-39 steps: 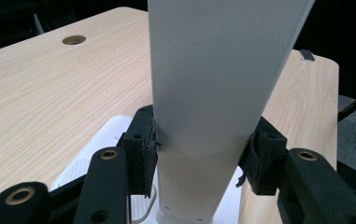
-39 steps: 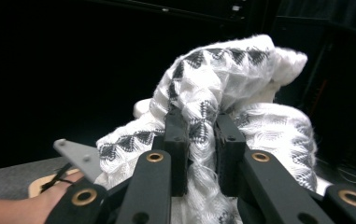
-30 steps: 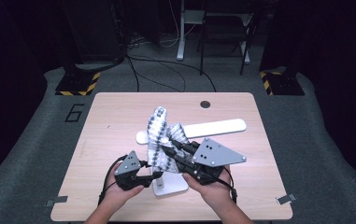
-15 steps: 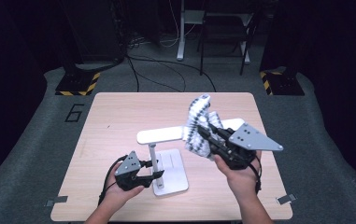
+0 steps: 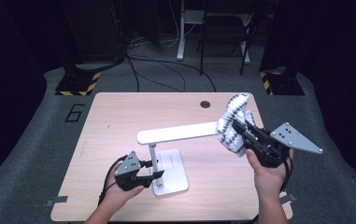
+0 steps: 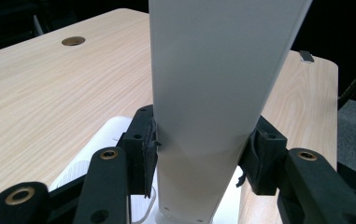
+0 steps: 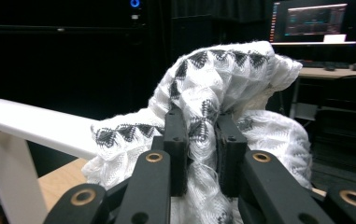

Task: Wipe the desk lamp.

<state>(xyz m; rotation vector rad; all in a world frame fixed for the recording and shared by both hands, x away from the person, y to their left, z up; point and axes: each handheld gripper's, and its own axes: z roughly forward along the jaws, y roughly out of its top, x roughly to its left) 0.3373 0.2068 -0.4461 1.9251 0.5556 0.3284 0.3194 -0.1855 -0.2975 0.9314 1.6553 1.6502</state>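
One cloth (image 5: 234, 125) and one desk lamp (image 5: 166, 158) make up the work in hand, on a single wooden desk (image 5: 101, 130).

Cloth: white knit with a dark zigzag pattern, bunched, and held up at the far right end of the lamp's horizontal light bar (image 5: 178, 132), where it touches or drapes against the bar's tip. Judged soft, light and limp; it will sag and fold wherever unsupported, and loose loops may snag on jaw edges. It is best held by a gathered fold, as at present.

Right hand-held gripper (image 7: 200, 140): jaws drawn narrow, pinching a fold of the cloth (image 7: 222, 93) between the pads. The grip looks secure, with fabric bulging on both sides of the jaws.

Lamp: white, with a flat rectangular base (image 5: 175, 175) resting on the desk, a thin upright post (image 5: 153, 156), and the long bar on top. Judged rigid and smooth, possibly slippery; the bar overhangs far to one side, so the lamp could tip or pivot if pressed at that end. It is best steadied low, near the base.

Left hand-held gripper (image 5: 153, 173): jaws part open, bracketing the lamp at its lower end just above the base. In the left gripper view the pads (image 6: 147, 149) sit against both sides of a broad white lamp part (image 6: 213, 93); firm contact appears likely, though the clamping force cannot be judged.

Count: cloths, one; lamps, one; hand-held grippers, two; cable hole (image 5: 205, 104) in the desk, one.
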